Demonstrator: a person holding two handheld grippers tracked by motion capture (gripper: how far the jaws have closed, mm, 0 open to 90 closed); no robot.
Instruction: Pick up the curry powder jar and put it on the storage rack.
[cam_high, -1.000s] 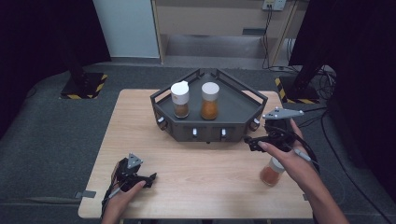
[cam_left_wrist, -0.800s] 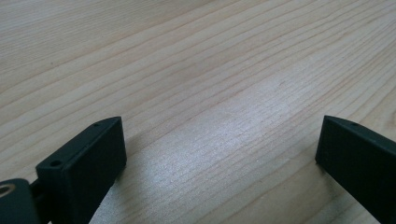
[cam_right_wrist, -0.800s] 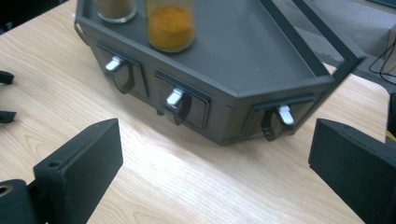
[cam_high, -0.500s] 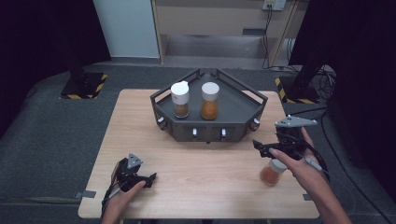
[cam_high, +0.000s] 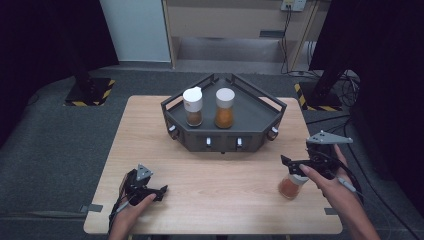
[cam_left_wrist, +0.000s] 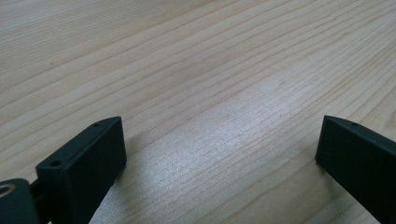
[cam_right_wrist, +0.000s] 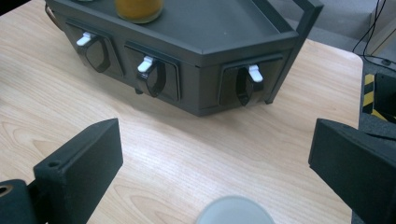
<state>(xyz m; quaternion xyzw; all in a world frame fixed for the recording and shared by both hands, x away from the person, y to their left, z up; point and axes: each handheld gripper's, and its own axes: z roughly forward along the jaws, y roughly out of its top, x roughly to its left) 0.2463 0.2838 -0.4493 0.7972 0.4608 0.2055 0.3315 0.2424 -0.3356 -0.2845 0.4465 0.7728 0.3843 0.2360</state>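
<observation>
1. Wood-grain worktop is all that lies between the left gripper fingers, which stand wide apart and hold nothing; it rests low near the front left corner, as it did a second ago.
2. Dark grey tray mid-worktop carries two spice jars, one with brown contents and one with orange, both upright and unmoved.
3. Over the last second the right gripper has drawn back from the tray's right front toward the person, coming over the third jar, which stands near the right front edge. I judge a pick-up is starting.
4. Its fingers are spread wide; the jar's white lid sits between them, low and close, not yet touched.
</observation>
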